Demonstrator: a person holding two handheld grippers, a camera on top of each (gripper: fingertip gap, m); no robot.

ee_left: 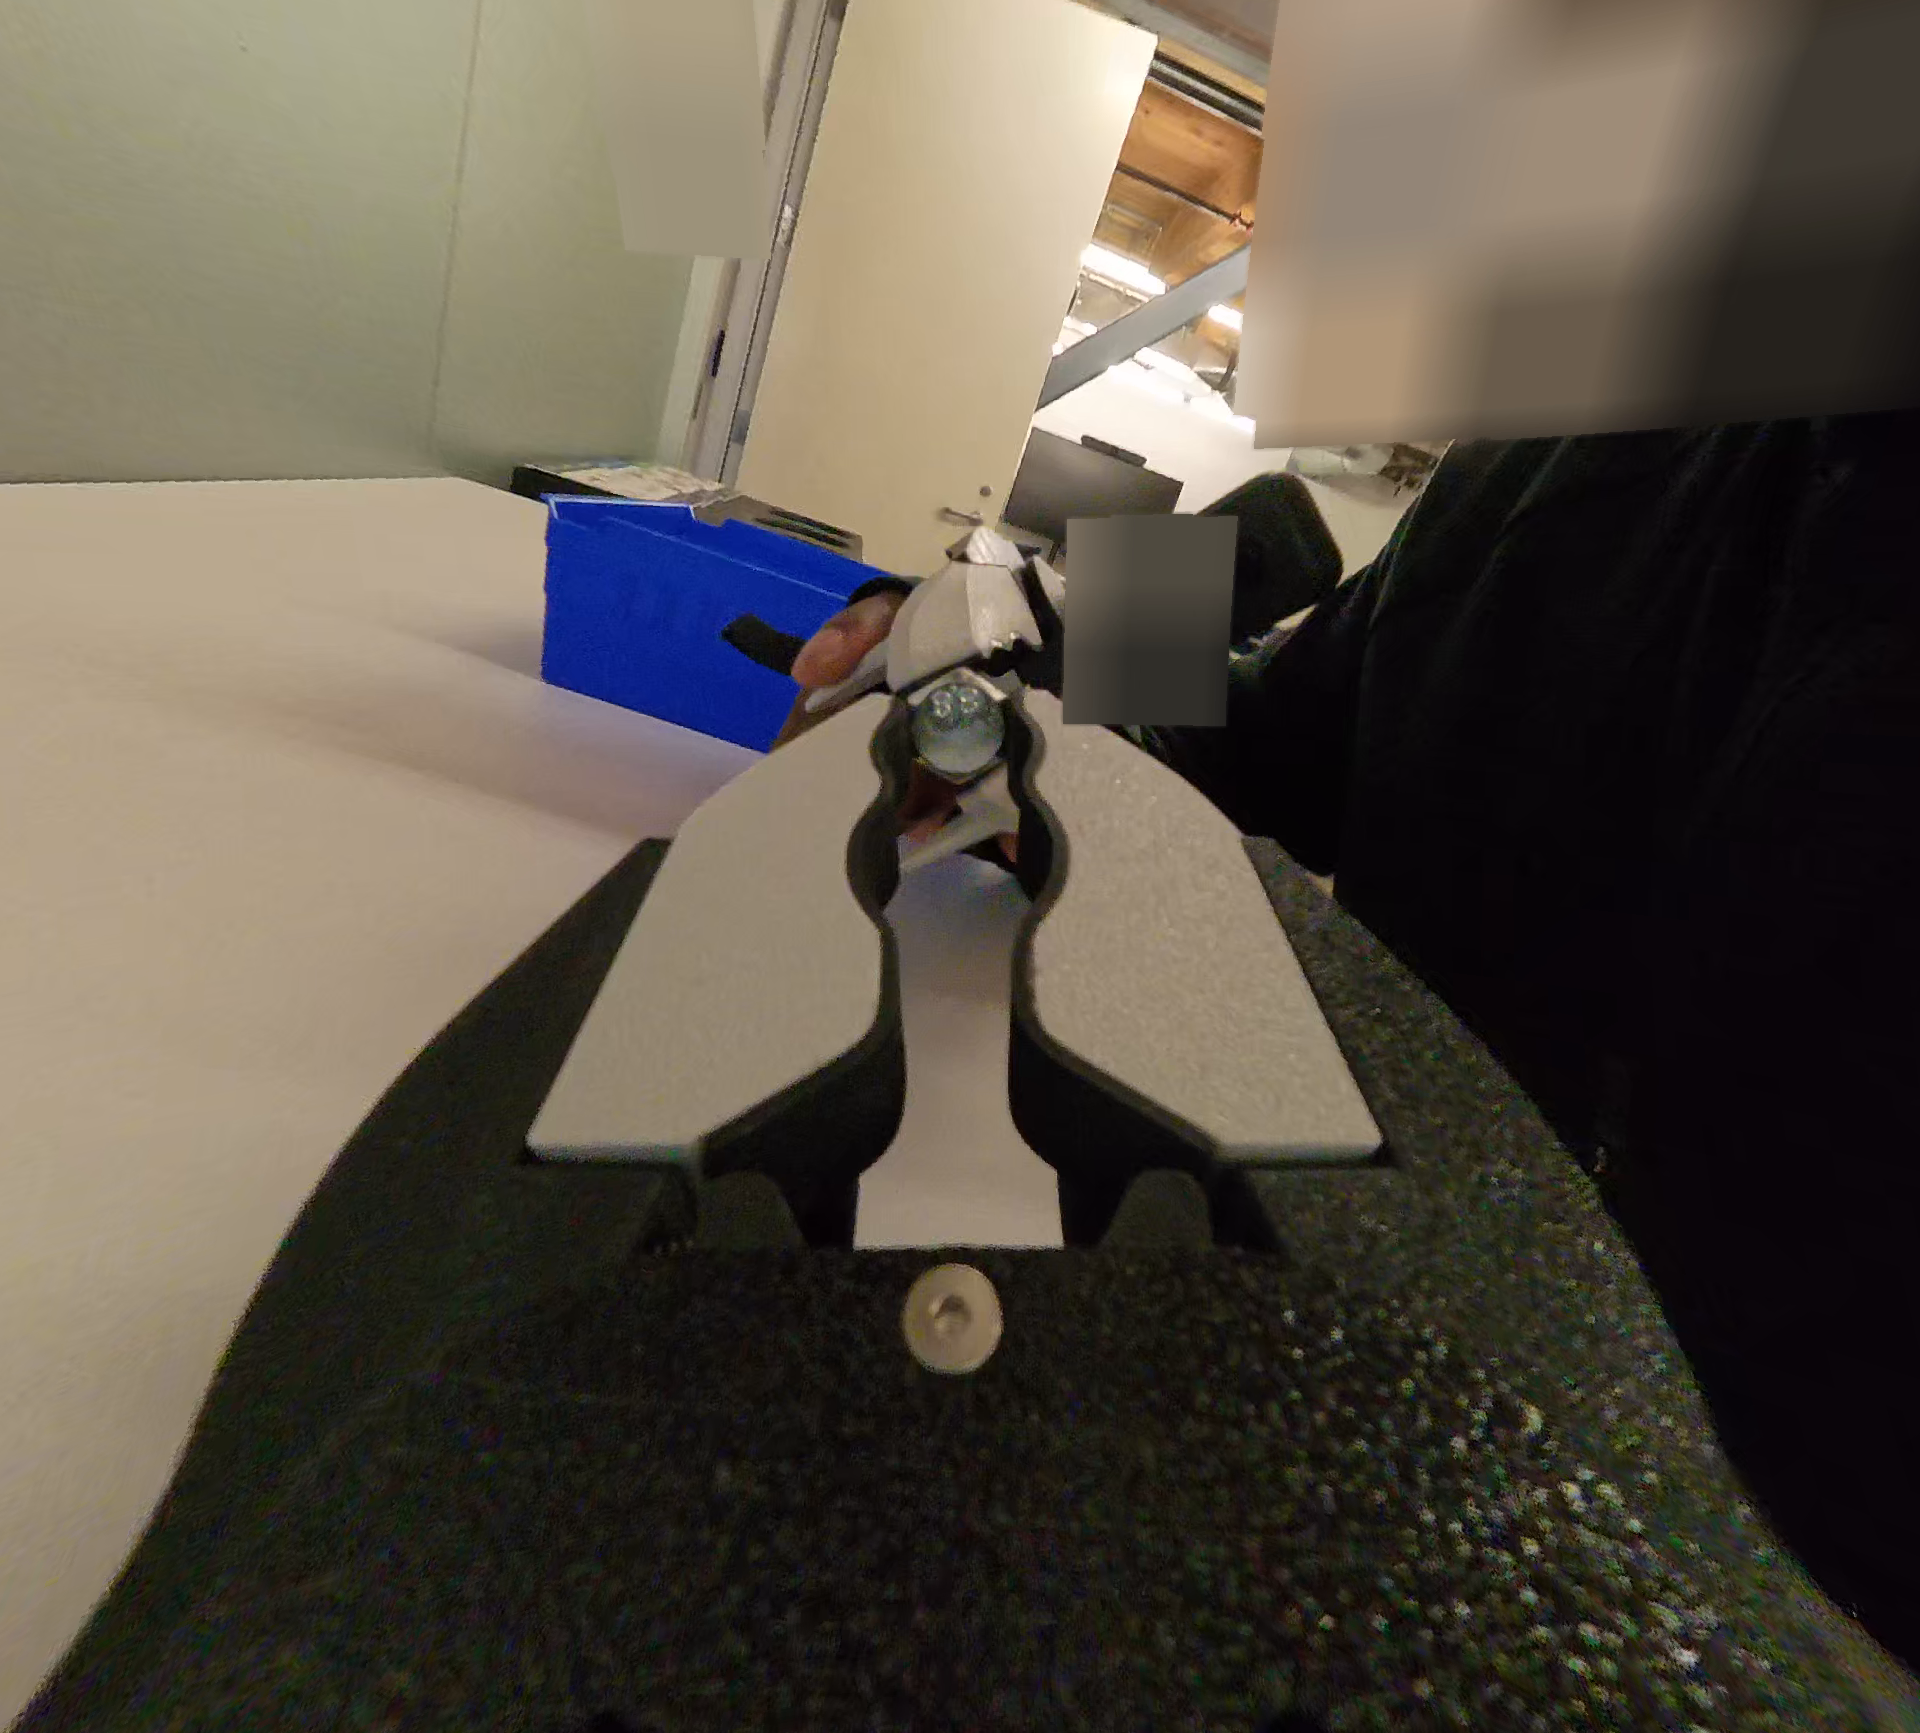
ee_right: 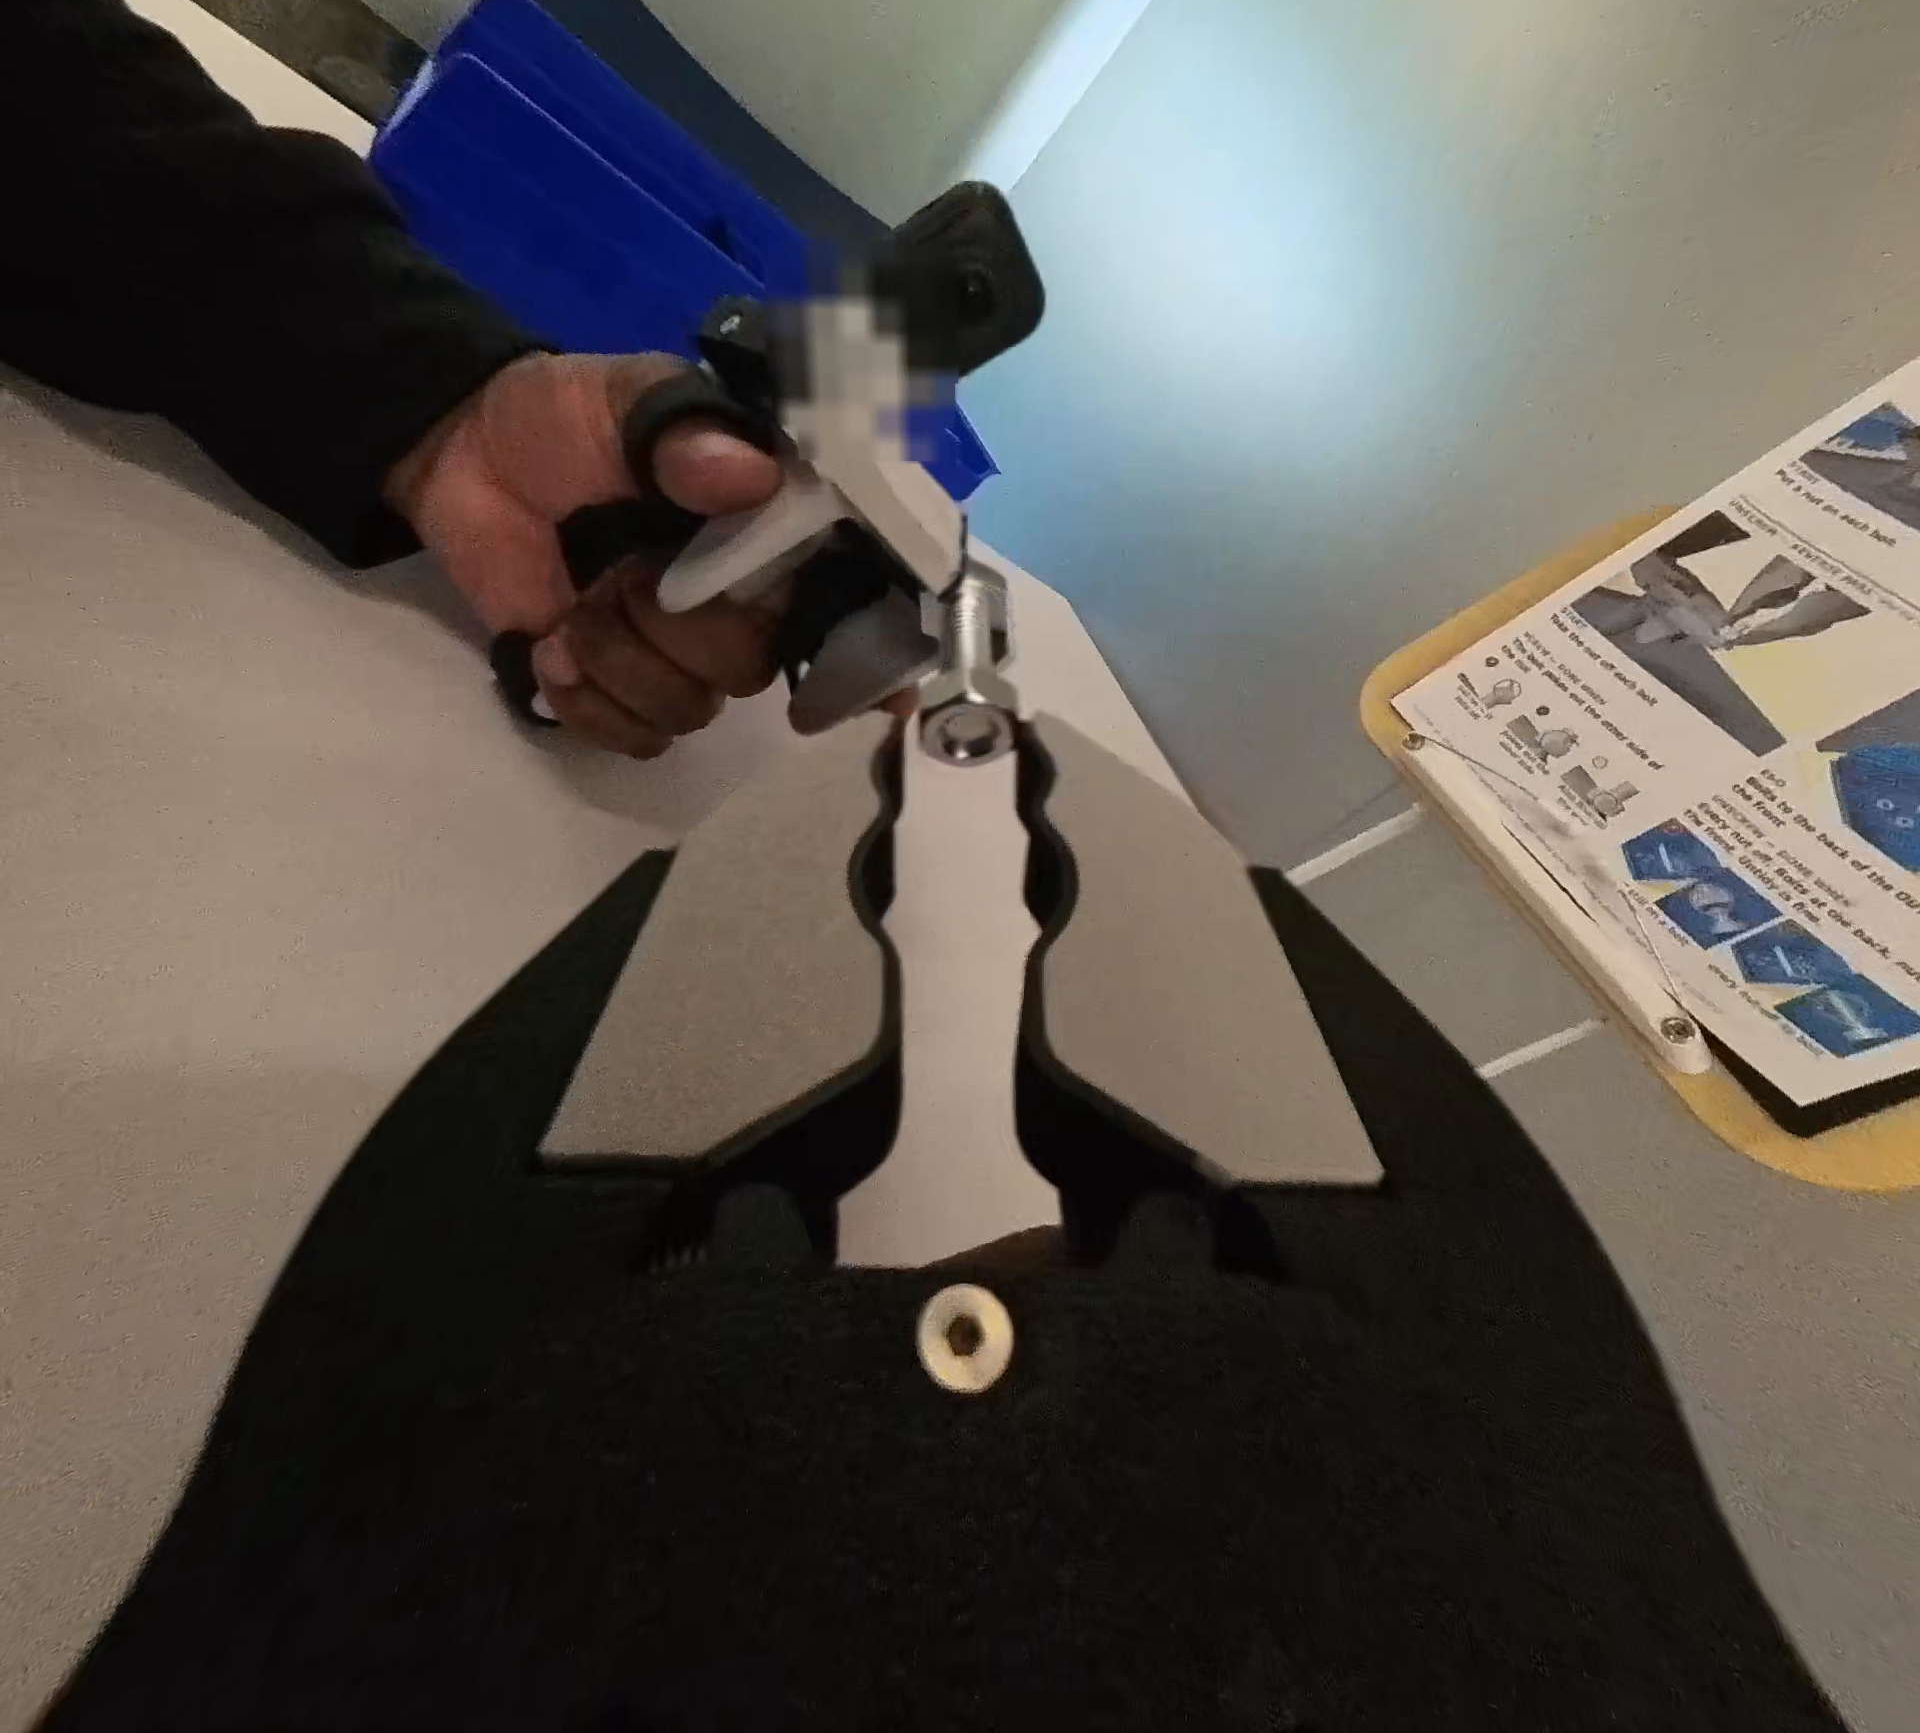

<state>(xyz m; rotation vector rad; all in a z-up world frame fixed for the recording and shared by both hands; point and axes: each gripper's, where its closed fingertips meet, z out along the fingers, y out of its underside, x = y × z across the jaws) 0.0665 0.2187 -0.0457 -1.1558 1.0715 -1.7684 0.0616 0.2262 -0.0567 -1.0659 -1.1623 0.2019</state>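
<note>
My left gripper (ee_left: 958, 738) is shut on the hex head of a silver bolt (ee_left: 956, 719), held above the white table (ee_left: 260, 748). In the right wrist view the bolt's threaded shank (ee_right: 971, 634) runs from the left gripper's fingers (ee_right: 883, 540) down to my right gripper (ee_right: 968, 748). My right gripper is shut on a silver hex nut (ee_right: 966, 733) that sits on the bolt's end. The two grippers face each other tip to tip. The right gripper's fingers also show in the left wrist view (ee_left: 961, 634), just beyond the bolt head. A hand (ee_right: 582, 540) grips the left gripper's handle.
A blue plastic bin (ee_left: 665, 623) stands on the table behind the grippers; it also shows in the right wrist view (ee_right: 561, 197). A picture instruction sheet on a tan board (ee_right: 1714, 800) lies to the right. A person in black clothing (ee_left: 1610, 852) is close on the right. My two grippers' fingertips are within a few centimetres of each other.
</note>
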